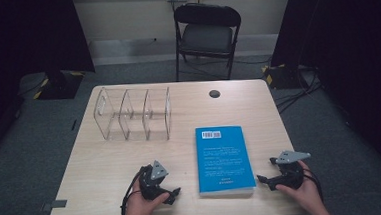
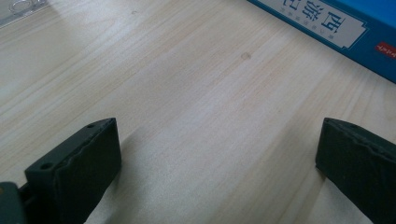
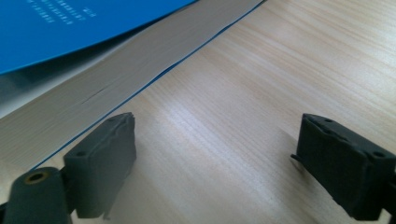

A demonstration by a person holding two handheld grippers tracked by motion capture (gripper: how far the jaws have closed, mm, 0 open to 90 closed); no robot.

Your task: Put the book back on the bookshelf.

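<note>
Blue book flat between two open grippers

Blue book (image 1: 221, 158) lies flat on the desk (image 1: 96, 163), between the two grippers and just beyond their jaws. The left gripper (image 1: 171, 194) has its jaws spread wide over bare wood, gripping nothing. The right gripper (image 1: 265, 170) also has its jaws wide apart and empty, the book's page edge (image 3: 116, 84) just past one of them.

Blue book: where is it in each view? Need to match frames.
High view: blue book lies flat at centre-right of the table, between the two grippers.
Left gripper view: its spine crosses the top right corner.
Right gripper view: cover and page edge fill the upper left.
Shared landmark: the light wood tabletop.
</note>
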